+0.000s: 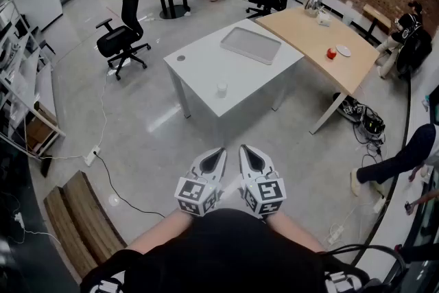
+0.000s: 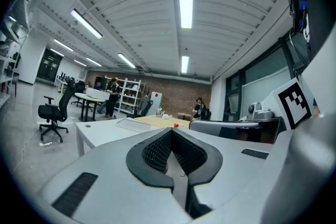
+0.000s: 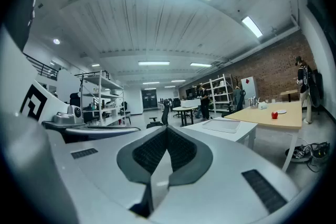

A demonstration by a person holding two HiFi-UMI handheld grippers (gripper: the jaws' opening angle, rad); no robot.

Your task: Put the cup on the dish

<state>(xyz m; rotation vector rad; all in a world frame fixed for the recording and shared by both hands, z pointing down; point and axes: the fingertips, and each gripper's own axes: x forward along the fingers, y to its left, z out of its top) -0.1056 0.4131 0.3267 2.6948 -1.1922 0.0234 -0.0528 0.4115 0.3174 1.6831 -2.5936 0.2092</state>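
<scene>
Bottom centre of head view, L tool (image 1: 214, 160) & R tool (image 1: 251, 157) sit side by side. Both have jaws closed w/ nothing btwn them, and both are well short of the surfaces. White surface (image 1: 206, 68) ahead: cup (image 1: 221, 89) upright near front edge, outside the tray (image 1: 250, 44) further back-right. Wood surface (image 1: 309, 27) to the right: red item (image 1: 331, 53) just beside dish (image 1: 343, 50), not on it. Cup & dish well apart, on separate surfaces.

The left gripper (image 2: 171, 131) has its jaws together and empty; a white table (image 2: 102, 132) stands beyond.
</scene>
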